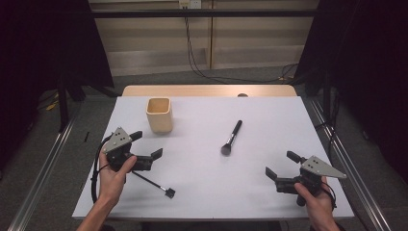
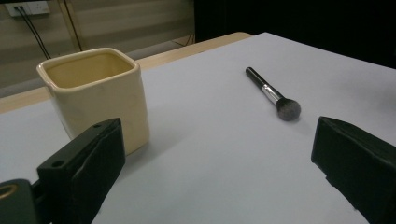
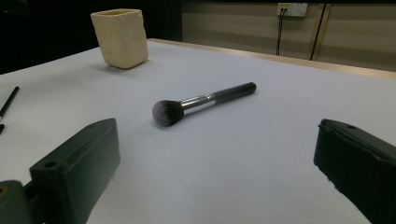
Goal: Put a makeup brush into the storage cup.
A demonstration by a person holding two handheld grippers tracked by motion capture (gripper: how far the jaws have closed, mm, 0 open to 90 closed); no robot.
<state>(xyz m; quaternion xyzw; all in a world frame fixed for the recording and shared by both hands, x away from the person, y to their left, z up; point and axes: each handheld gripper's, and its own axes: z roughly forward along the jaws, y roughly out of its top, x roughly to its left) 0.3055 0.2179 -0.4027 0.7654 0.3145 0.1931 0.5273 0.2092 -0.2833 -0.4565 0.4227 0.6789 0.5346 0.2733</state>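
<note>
- The brush lies flat near the middle of the table, well apart from both grippers.
- Its long axis runs diagonally: the dark bristle head points toward the person's side and a little to the left, and the black handle points to the far right.
- The cup stands upright at the far left.
- A thin brush lies just beside the left gripper.
- The left gripper has its jaws wide apart and holds nothing.
- The right gripper also has its jaws apart and holds nothing, near the right front corner.
</note>
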